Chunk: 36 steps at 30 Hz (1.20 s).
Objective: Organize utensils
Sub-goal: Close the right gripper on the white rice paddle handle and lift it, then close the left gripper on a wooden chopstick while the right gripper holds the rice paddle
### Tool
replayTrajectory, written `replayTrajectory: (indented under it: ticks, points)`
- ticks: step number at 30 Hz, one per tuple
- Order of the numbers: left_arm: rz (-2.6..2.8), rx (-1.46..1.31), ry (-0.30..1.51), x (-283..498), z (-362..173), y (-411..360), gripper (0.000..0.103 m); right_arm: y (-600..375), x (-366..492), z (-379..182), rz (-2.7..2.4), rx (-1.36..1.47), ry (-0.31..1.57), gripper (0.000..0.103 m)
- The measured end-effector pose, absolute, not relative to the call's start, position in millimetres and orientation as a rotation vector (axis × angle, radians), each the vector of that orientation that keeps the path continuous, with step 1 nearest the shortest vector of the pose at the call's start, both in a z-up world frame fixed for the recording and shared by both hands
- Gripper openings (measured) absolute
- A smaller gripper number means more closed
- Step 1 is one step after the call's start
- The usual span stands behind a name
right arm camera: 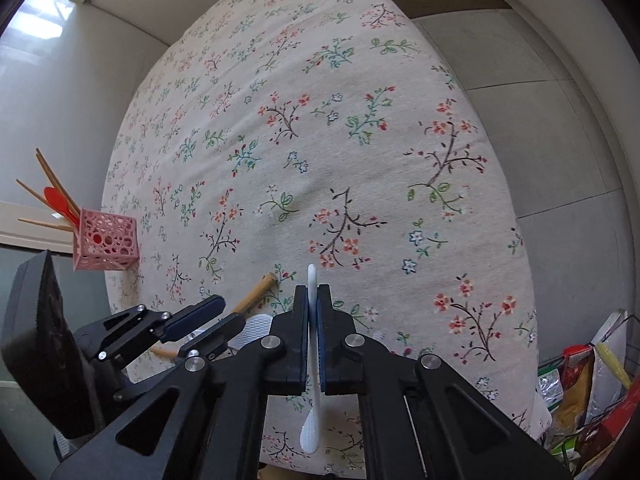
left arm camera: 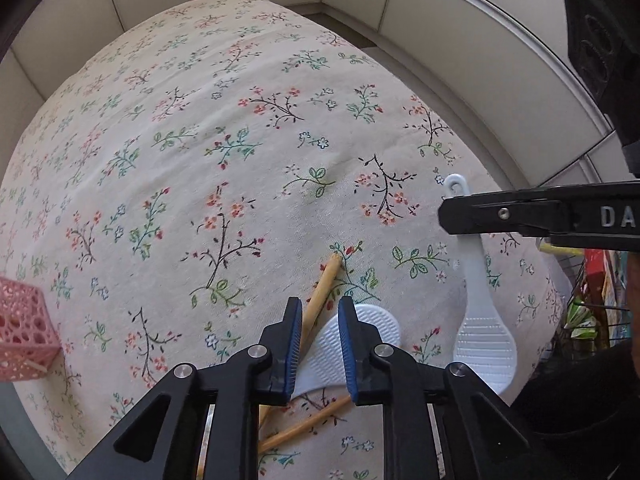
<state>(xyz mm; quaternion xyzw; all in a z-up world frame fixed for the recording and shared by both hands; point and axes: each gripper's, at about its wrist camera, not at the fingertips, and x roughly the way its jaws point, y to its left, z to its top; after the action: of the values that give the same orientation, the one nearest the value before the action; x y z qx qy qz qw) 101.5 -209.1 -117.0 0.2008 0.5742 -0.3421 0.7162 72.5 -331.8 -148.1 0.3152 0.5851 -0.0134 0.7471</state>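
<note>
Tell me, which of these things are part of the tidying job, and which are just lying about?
Part of the job:
- white plastic rice paddle, clamped in the right gripper
- second white plastic rice paddle under the open left gripper
- loose wooden chopsticks
- pink perforated holder with red spoon

Just lying about:
- floral tablecloth
- packets in wire basket

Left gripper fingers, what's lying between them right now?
In the left wrist view, the left gripper is open over a white rice paddle that lies across wooden chopsticks.
</note>
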Motion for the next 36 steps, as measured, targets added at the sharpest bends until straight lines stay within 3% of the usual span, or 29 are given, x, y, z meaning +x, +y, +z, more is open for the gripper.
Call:
replayTrajectory:
  ticks: [8, 15, 36]
  points:
    - [-0.71, 0.51, 1.298, 111.7, -132.6, -230.9, 0.017, -356.1, 58.1, -149.5, -0.051, 0.729, 1.272, 0.003]
    - [-0.674, 0.55, 1.266, 111.6, -131.0, -239.2, 0.007, -360.7, 53.1, -143.7, -0.037, 0.739, 1.259, 0.003]
    - [-0.55, 0.183, 0.943, 115.4, -19.9, -128.5, 0.007, -329.8, 53.0, -74.1, 0.035, 0.684, 1.059, 0.003]
